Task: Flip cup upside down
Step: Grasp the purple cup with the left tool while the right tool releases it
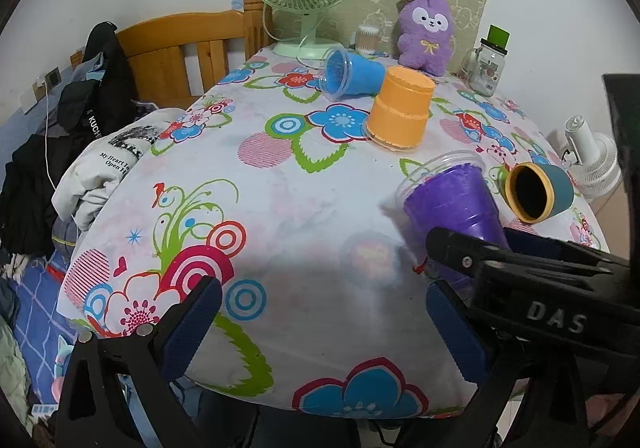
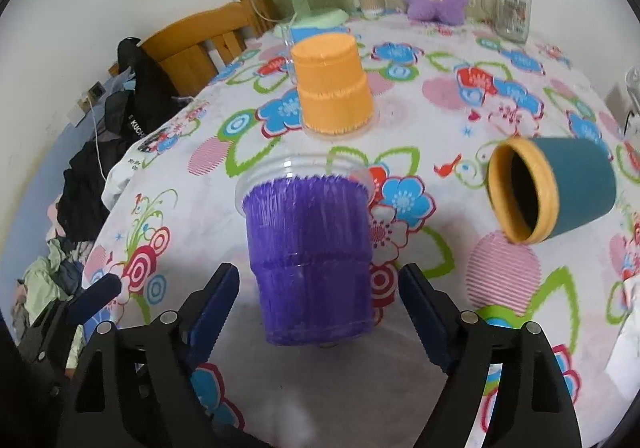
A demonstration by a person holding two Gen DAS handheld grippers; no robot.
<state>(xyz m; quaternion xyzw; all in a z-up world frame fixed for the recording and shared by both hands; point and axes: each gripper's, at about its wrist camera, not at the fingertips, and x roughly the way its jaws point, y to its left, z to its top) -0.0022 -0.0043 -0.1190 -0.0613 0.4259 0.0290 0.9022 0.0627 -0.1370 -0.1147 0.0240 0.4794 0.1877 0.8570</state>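
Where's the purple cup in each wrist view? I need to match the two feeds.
Left wrist: purple cup at lower right, tilted, behind the right gripper.
Right wrist: purple cup at centre, between the right gripper's open fingers, which are not touching it.
Shared landmark: the upside-down orange cup, beyond it in both.

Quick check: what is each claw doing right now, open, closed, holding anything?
Left claw: open, holding nothing.
Right claw: open around the purple cup, pads not touching its sides.
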